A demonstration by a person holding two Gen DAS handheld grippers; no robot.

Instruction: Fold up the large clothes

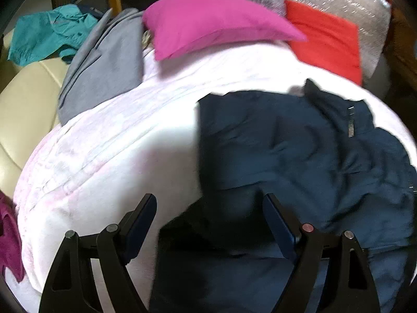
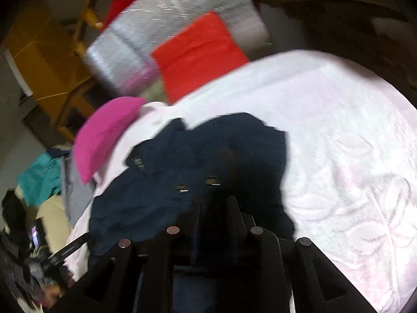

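A dark navy garment (image 1: 299, 161) with a collar and metal snaps lies crumpled on a white-pink quilted cover (image 1: 109, 156). My left gripper (image 1: 208, 203) is open, its fingers spread above the garment's near left edge, holding nothing. In the right wrist view the same navy garment (image 2: 169, 182) lies on the cover (image 2: 351, 156). My right gripper (image 2: 213, 203) is shut on a fold of the navy fabric, which runs between its fingers down toward the camera.
A magenta pillow (image 1: 208, 20), a red pillow (image 1: 328, 41) and a silver padded bag (image 1: 338, 0) sit at the far side. Grey cloth (image 1: 101, 67) and a teal shirt (image 1: 49, 36) lie at the left on a cream sofa (image 1: 23, 109).
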